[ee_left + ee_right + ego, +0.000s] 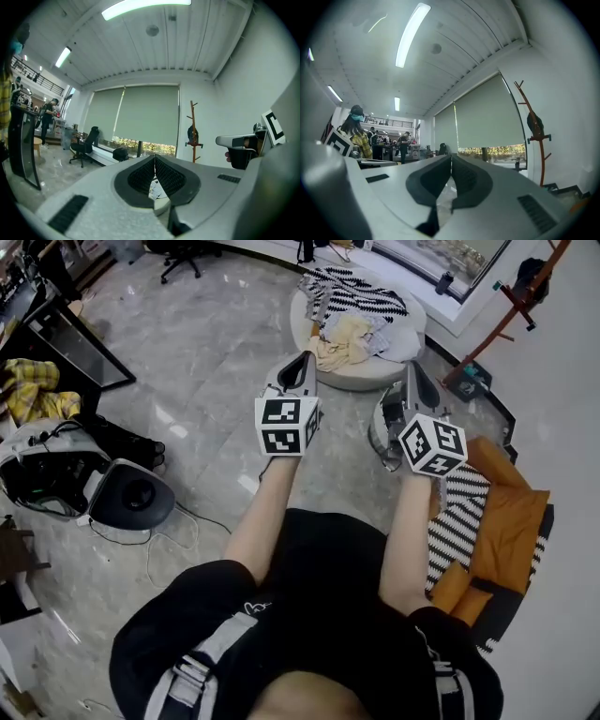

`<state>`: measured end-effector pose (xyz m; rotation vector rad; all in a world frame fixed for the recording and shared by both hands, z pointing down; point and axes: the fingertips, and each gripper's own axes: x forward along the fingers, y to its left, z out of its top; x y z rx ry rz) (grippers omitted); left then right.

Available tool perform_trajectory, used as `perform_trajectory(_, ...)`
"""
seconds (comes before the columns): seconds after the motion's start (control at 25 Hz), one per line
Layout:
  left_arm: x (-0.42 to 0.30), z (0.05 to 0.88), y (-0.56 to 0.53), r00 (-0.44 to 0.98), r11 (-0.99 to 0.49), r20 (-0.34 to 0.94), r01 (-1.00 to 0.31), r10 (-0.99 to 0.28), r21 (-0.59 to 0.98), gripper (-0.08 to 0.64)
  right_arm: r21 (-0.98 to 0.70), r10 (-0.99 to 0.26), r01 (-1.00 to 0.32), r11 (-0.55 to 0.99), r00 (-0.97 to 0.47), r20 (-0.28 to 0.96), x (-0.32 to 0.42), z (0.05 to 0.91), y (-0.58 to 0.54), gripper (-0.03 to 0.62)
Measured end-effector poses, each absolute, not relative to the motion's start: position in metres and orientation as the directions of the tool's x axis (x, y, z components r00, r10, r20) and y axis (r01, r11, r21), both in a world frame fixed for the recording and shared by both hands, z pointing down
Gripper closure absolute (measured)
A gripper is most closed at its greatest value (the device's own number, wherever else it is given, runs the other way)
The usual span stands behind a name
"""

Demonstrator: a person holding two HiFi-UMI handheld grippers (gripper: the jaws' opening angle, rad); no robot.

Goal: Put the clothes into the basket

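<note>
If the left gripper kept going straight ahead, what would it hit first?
Likely the window blind; the left gripper points level and seems to pass above the clothes, though depth is unclear.

Glossy grey marble floor (216, 352) underfoot, with a black office chair (86, 143) by the low ledge under the window. Pale roller blinds (140, 112) drawn most of the way down, leaving a low strip of window (145, 147) with greenery beyond. White walls (234, 93), ribbed white ceiling (154, 51) with long light strips (145, 5). Reddish wooden coat stand (192, 112) against the wall beside the blinds.
</note>
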<state>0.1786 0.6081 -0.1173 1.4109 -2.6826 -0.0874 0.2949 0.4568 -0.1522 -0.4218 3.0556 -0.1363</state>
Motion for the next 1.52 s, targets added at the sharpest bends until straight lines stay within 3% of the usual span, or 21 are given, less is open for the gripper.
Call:
perform_trajectory(0.4, 0.139, -0.122, 0.587, -0.544, 0.546, 0.047, -0.836, -0.838, 0.057, 0.549, -0.115, -0.254, -0.240, 0.964, -0.960, -0.118, 0.255, -0.157, 0.429, 0.581)
perform_trajectory(0.76, 0.049, -0.097, 0.481, -0.546, 0.549, 0.090, -0.836, -0.833, 0.006, 0.549, -0.210, -0.265, -0.227, 0.951, -0.948, -0.175, 0.158, -0.134, 0.310, 0.581)
perform_trajectory(1.2, -0.088, -0.097, 0.296, -0.510, 0.518, 0.125, -0.854, -0.851, 0.046, 0.549, -0.235, -0.305, -0.271, 0.933, -0.945, -0.119, 0.012, -0.129, 0.118, 0.581)
perform_trajectory(1.52, -0.184, -0.084, 0.218, -0.573, 0.587, 0.132, -0.802, -0.809, 0.109, 0.549, -0.179, -0.230, -0.220, 0.959, -0.972, -0.038, -0.087, -0.117, 0.038, 0.581)
